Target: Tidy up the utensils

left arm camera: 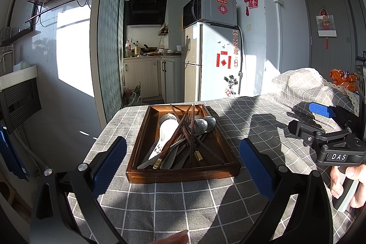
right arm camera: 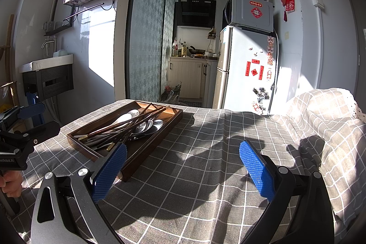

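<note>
Left gripper (left arm camera: 183, 157) hovers low over the checked tablecloth (left arm camera: 183, 202), blue pads (left arm camera: 109, 166) spread wide, nothing between them, aimed at twelve o'clock straight at the wooden tray (left arm camera: 183, 172). That tray sits dead ahead, piled with chopsticks (left arm camera: 183, 129), a white ceramic spoon (left arm camera: 167, 129) and metal spoons (left arm camera: 205, 124), all crossed over one another. Over at three o'clock in the left view, the right gripper (left arm camera: 320, 116) sits level above the cloth, a hand (left arm camera: 345, 184) wrapped round its grip. From its own camera the right gripper (right arm camera: 183, 166) is splayed open too, empty, with the tray (right arm camera: 146, 152) off at ten o'clock, just past its left pad (right arm camera: 109, 170). Fridge (right arm camera: 249, 70) stands behind at one o'clock.
</note>
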Demonstrator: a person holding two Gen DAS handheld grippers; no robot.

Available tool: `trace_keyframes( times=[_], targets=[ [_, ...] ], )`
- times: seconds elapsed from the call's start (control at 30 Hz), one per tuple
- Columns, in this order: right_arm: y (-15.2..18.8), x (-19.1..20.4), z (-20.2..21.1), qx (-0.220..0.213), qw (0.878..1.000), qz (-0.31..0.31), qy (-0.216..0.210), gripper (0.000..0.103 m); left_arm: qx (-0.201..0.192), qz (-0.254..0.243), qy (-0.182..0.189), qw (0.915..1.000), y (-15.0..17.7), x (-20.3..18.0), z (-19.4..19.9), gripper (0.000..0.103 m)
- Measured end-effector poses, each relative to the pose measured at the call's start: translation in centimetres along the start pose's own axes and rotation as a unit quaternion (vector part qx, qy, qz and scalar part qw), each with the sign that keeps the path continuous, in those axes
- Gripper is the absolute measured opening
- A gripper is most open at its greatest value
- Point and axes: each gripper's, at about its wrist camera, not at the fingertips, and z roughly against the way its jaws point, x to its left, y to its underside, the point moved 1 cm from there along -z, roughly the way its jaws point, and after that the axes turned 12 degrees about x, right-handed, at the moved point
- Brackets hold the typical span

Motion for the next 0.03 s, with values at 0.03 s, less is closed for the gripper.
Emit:
trace_keyframes(
  times=[0.03],
  targets=[
    [0.0,-0.01,0.0,0.0,1.0,0.0,0.0,0.1,0.0,0.0,0.0,1.0,0.0,0.01,0.01,0.1]
  ],
)
